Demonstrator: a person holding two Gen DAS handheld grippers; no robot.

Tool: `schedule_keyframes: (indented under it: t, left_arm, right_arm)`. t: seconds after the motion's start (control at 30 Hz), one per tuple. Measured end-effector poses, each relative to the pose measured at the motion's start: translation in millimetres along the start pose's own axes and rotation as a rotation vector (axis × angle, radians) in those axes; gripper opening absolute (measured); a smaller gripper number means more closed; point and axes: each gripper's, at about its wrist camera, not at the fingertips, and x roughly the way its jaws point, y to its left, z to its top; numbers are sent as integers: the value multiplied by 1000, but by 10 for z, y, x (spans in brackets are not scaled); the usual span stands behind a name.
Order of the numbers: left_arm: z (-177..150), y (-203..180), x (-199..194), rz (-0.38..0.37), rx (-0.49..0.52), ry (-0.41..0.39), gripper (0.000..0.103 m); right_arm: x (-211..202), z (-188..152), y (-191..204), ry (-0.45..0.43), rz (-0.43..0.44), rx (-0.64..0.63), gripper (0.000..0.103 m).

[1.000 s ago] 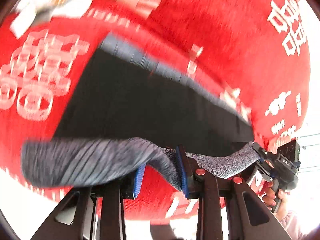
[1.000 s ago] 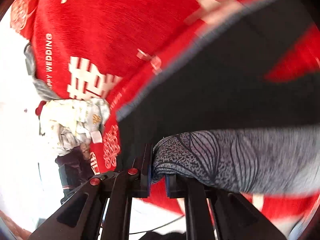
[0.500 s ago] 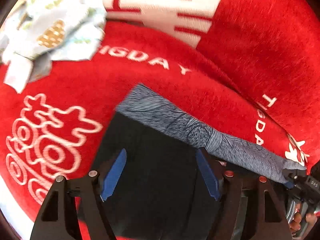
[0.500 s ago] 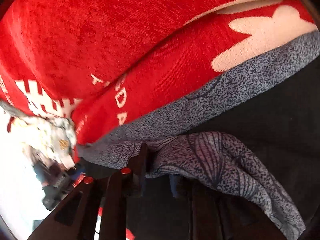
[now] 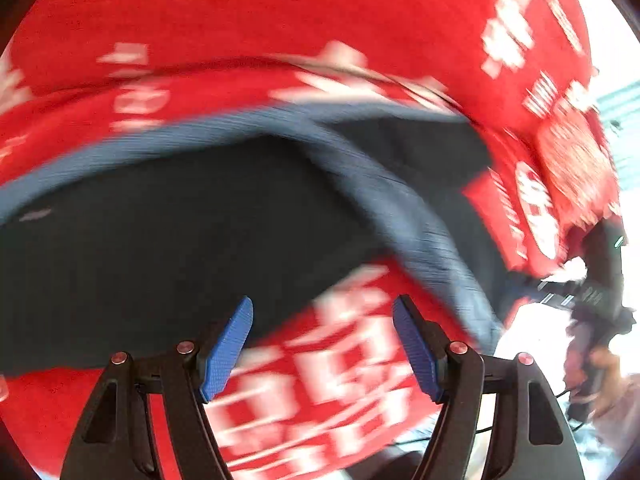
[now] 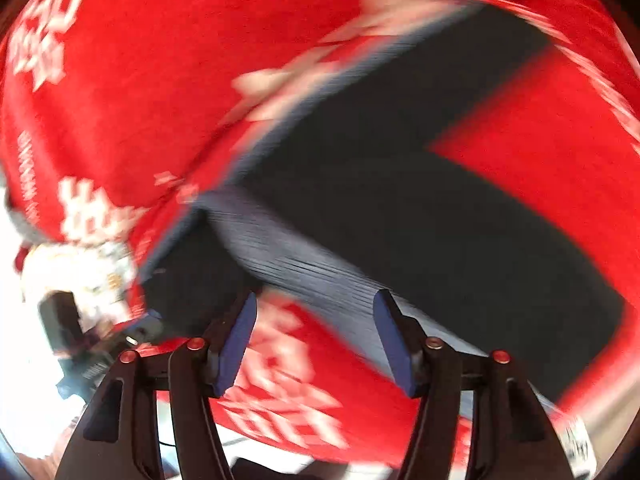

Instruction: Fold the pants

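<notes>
White lettering on red cloth motion-blurred

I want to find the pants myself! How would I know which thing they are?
Look at the big red blanket with white lettering that covers everything. The pants lie spread on it in front of both grippers: a flat black shape with a grey speckled band, the only dark thing on the red.

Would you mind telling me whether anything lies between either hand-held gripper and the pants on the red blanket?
Nothing visible does. The left hand-held gripper and the right hand-held gripper both stand open and empty just above the black pants, whose grey waistband lies folded over; only the red blanket lies beneath.
</notes>
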Motion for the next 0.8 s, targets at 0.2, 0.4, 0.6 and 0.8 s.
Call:
schedule_keyframes:
  t: [0.2, 0.4, 0.6, 0.8]
  left_arm:
    - [33, -740, 743, 12, 78, 132, 74]
    - [48, -967, 989, 13, 77, 168, 74]
    - [340, -1087, 861, -58, 55, 136, 52]
    - [960, -1334, 326, -25, 71, -69, 52]
  right_arm:
    - [-183, -463, -1118, 43, -19, 208, 65]
    - [-30, -641, -1469, 92, 62, 277, 65]
    - [-282, -450, -1414, 81, 341, 306, 14]
    - [-826, 590, -1071, -67, 501, 163, 14]
